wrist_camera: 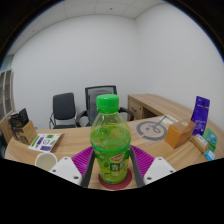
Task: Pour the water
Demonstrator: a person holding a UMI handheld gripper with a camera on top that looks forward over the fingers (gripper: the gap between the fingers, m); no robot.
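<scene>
I see the gripper (pixel 111 170) clamped on a green plastic bottle (pixel 110 140), green cap on, upright between the magenta pads (pixel 141 160); both fingers press its sides; beyond it a wooden desk (pixel 165 150), white cup (pixel 46 160) off left, two office chairs (pixel 82 106) behind.

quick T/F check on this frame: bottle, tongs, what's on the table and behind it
1. A green bottle stands between the tongs. True.
2. The bottle's cap is off. False: a green cap is on.
3. Office chairs stand beyond the table. True.
4. The table is bare apart from the bottle. False: boxes, including a purple one, sit on it.
5. The bottle is tipped to pour. False: it is upright.
</scene>
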